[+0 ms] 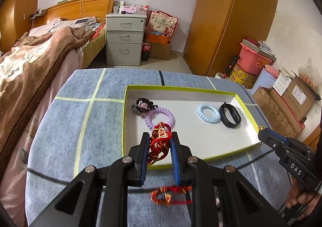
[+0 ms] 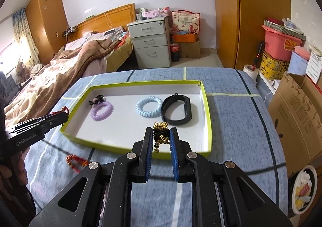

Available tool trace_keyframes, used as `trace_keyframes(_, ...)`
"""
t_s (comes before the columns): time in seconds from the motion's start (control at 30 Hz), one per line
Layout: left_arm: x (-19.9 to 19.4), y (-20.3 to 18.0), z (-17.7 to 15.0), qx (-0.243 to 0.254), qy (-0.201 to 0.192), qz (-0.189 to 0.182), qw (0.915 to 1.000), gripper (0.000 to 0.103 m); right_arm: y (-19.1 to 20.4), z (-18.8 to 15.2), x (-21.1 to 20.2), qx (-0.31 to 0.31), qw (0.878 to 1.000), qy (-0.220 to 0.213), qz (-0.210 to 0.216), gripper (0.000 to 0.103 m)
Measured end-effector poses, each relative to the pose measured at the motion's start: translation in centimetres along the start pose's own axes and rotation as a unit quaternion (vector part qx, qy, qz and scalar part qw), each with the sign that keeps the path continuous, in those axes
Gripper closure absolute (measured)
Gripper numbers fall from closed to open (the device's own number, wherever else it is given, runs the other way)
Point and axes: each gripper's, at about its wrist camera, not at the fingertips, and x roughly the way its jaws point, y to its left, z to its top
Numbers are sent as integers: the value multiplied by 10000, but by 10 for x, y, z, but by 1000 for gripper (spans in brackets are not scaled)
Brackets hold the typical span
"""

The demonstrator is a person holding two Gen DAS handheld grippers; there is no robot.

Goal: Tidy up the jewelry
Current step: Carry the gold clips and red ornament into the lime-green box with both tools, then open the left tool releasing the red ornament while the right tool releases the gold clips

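1. A blue checked desk (image 1: 66, 126) in a bedroom carries a green-rimmed tray (image 1: 125, 94).
2. The left gripper (image 1: 160, 142) has its jaws clenched on a red knotted charm (image 1: 159, 142) above the tray's near edge.
3. The right gripper (image 2: 161, 136) has its jaws clamped on a gold-beaded bracelet (image 2: 160, 132), also over the near edge.
4. Another red bracelet (image 2: 75, 161) lies on the desk, outside the tray.

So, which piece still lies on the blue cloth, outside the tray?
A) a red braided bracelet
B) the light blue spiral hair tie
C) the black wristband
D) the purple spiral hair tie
A: the red braided bracelet lies on the blue cloth in front of the tray, while the wristband and both spiral ties lie inside it.
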Motion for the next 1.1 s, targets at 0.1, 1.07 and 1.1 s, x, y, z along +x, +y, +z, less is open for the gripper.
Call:
trace_keyframes(0.1,12,-1,6,-6,63,26,10000,82,-5,4,10,36,10000,50,-32,86)
trace_keyframes(1.07,58,0,-4,-55,503,138,9986,75,-21,0,54,-136,9975,550,-414,85)
trace_keyframes(1.1,58,-1,-3,-46,500,121,9987,72,-21,2,55,-128,9975,552,-412,85)
